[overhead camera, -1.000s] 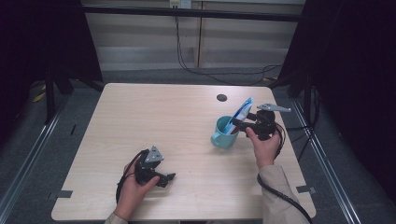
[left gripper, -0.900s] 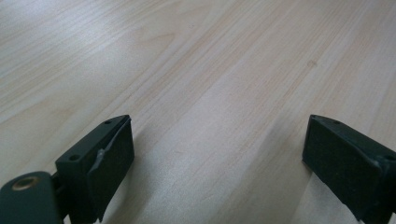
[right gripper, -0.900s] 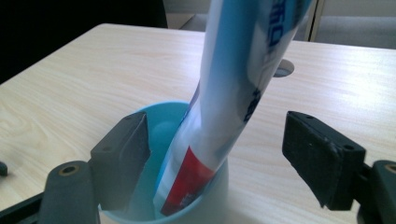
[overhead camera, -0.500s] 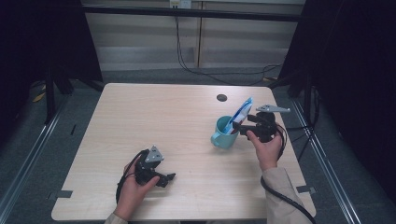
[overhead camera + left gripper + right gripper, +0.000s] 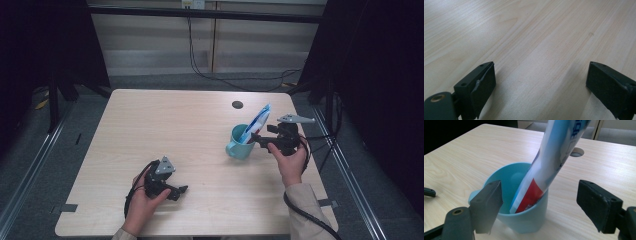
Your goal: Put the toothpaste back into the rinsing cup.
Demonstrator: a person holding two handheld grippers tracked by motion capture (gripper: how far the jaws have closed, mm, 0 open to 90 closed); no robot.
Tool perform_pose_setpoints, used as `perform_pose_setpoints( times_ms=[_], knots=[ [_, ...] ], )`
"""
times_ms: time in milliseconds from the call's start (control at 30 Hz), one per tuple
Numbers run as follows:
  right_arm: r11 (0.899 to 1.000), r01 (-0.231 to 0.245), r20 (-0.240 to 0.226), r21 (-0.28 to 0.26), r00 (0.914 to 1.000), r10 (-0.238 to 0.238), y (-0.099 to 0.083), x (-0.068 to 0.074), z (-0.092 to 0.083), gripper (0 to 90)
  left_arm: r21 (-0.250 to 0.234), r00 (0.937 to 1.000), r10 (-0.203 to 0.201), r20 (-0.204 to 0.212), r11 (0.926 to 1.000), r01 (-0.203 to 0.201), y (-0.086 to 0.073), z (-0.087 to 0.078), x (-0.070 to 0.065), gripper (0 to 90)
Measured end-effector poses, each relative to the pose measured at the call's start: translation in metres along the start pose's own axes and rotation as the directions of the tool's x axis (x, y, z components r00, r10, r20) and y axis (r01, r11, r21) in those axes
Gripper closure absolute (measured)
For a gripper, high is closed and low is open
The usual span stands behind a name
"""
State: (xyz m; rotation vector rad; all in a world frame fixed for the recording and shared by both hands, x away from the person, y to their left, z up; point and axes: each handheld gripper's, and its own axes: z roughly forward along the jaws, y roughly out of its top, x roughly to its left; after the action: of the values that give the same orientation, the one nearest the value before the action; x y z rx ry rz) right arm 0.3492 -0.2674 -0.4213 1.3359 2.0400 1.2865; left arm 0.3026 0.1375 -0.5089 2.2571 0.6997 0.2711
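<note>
A light blue cup (image 5: 239, 146) (image 5: 524, 220) stands at the right of the wooden table (image 5: 175, 125). A blue, white and red toothpaste tube (image 5: 256, 125) (image 5: 554, 157) leans in it, its top tilted to the right. My right gripper (image 5: 260, 141) (image 5: 540, 193) is level just right of the cup, open. Its jaws have just been opening; the tube and the cup's rim lie between them, untouched. My left gripper (image 5: 180, 190) (image 5: 539, 80) rests open near the front edge with bare tabletop between its jaws.
A round cable hole (image 5: 237, 104) (image 5: 577, 152) lies in the table behind the cup. A jaw tip of the left gripper (image 5: 429, 192) pokes in at the left of the right gripper view. Dark frames and cables stand past the far edge.
The right hand has drawn back a little from the cup with its jaws slightly wider. The tube stays leaning in the cup. The left hand has not moved.
</note>
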Motion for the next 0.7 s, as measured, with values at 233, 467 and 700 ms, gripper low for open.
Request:
perform_pose_setpoints(
  times_ms=[233, 467, 700],
  knots=[
    [1.0, -0.006, -0.016, -0.008, 0.9999, 0.006, -0.005, -0.001, -0.007, 19.5, 0.0, 1.0, -0.001, 0.0, 1.0, 0.001, 0.0, 0.0, 0.0, 8.6],
    [1.0, 0.001, -0.025, 0.0, 0.9997, -0.001, -0.012, -0.002, -0.011, 19.0, 0.0, 1.0, 0.0, 0.0, 1.0, 0.0, 0.0, 0.0, 0.0, 8.6],
    [1.0, 0.021, -0.027, 0.003, 0.9994, -0.021, -0.017, -0.001, -0.017, 19.0, 0.0, 1.0, 0.0, 0.0, 1.0, 0.0, 0.0, 0.0, 0.0, 8.6]
  ],
)
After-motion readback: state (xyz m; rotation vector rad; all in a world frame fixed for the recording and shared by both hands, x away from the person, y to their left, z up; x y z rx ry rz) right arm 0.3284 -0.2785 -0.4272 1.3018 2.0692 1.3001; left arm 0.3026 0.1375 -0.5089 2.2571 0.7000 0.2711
